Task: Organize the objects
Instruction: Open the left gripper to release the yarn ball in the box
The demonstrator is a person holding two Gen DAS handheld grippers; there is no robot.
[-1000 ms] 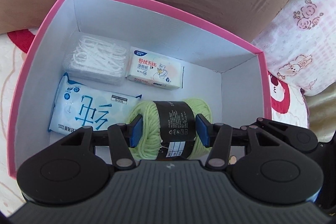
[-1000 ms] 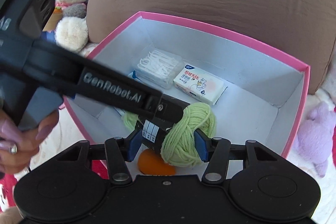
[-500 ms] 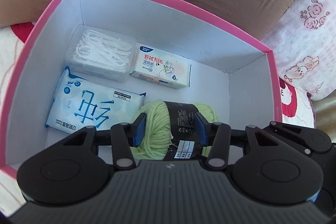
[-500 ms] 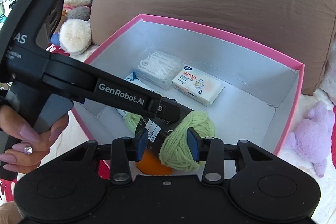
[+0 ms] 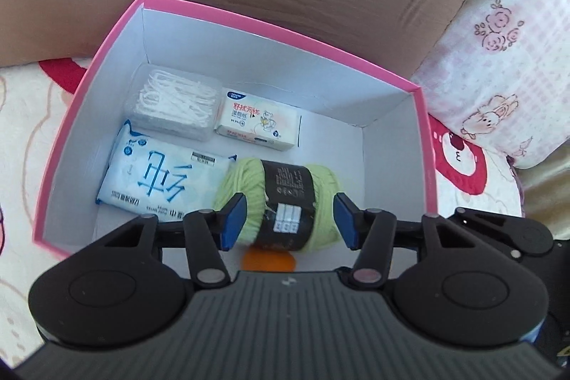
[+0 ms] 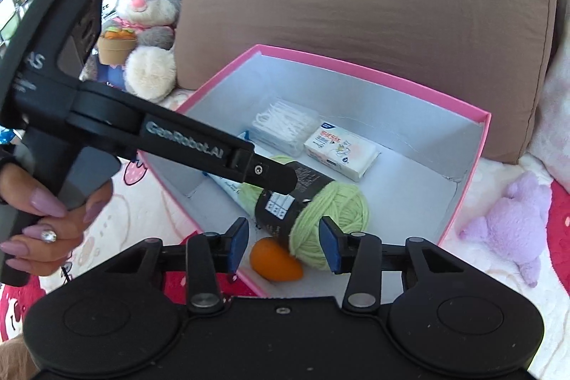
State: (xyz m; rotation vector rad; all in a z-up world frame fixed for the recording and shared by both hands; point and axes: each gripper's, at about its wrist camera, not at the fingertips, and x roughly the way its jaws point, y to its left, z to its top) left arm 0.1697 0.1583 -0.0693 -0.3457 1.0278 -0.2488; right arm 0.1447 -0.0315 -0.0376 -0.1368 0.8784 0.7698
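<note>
A pink box (image 5: 270, 25) with a white inside holds a light green yarn ball (image 5: 281, 198) with a black label, an orange egg-shaped thing (image 6: 276, 264), a blue wipes pack (image 5: 160, 180), a white tissue pack (image 5: 258, 123) and a clear case of floss picks (image 5: 174, 102). My left gripper (image 5: 288, 219) is open above the yarn, its pads apart from it. My right gripper (image 6: 283, 244) is open and empty over the box's near edge (image 6: 463, 194). The yarn (image 6: 327, 212) lies on the box floor beside the orange thing.
A brown cushion (image 6: 356, 34) stands behind the box. A grey rabbit plush (image 6: 153, 13) sits at the left, a purple plush (image 6: 513, 223) at the right. A pink patterned pillow (image 5: 498, 52) lies right of the box. The box rests on a soft patterned blanket (image 5: 21, 116).
The left gripper let go of the yarn, opened wide and pulled up and back. The right gripper also drew back from the box. The yarn now rests in the box.
</note>
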